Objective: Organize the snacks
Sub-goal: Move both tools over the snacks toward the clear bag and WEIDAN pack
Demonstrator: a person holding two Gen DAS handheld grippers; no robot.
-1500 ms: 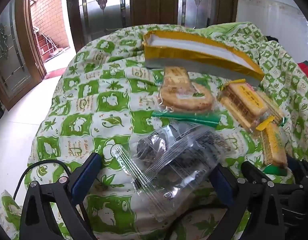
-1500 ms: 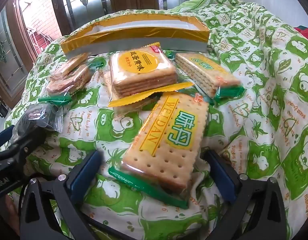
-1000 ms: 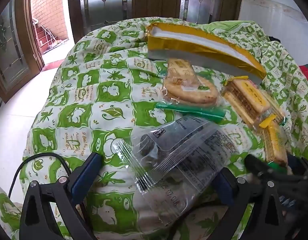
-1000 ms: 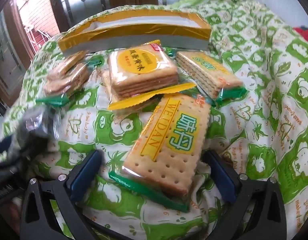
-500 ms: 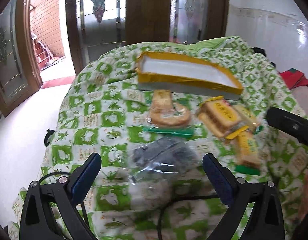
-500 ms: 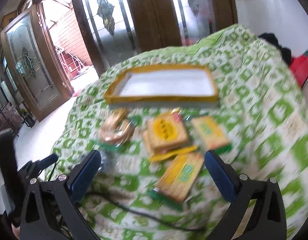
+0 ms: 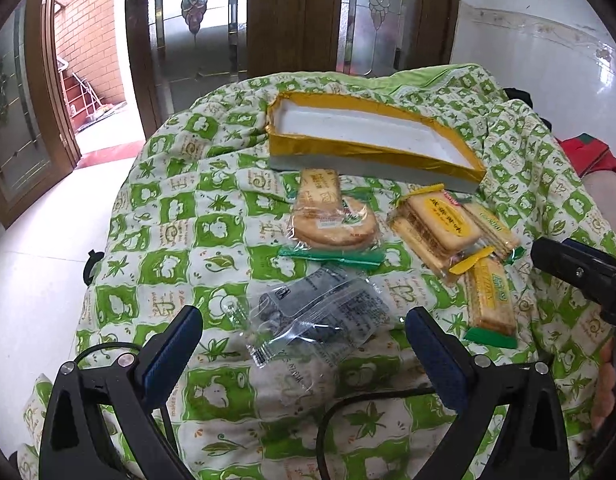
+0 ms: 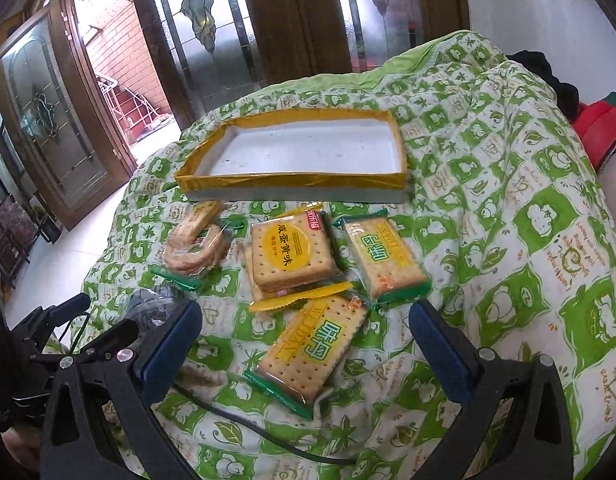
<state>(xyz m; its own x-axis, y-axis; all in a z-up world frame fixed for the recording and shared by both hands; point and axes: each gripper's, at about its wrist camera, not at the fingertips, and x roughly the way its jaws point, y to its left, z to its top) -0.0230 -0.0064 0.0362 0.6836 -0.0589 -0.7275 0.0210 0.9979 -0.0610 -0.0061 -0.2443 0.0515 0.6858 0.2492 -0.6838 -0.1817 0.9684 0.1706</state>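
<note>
Now, with the left gripper (image 7: 304, 338) spread wide above the clear dark-snack packet (image 7: 313, 318) and the right gripper (image 8: 306, 336) gaping over the green-edged cracker pack (image 8: 311, 354), each should pinch mid-pack before reaching the empty yellow-rimmed box (image 8: 292, 182).

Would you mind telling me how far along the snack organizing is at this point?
Nothing looks done yet: the yellow-rimmed tray holds no snacks. Nothing is in hand either; the left tongs and right tongs are both open above the cloth. Left to place: the clear packet, the round biscuit pack, the yellow cracker pack and two green-trimmed cracker packs.
</note>
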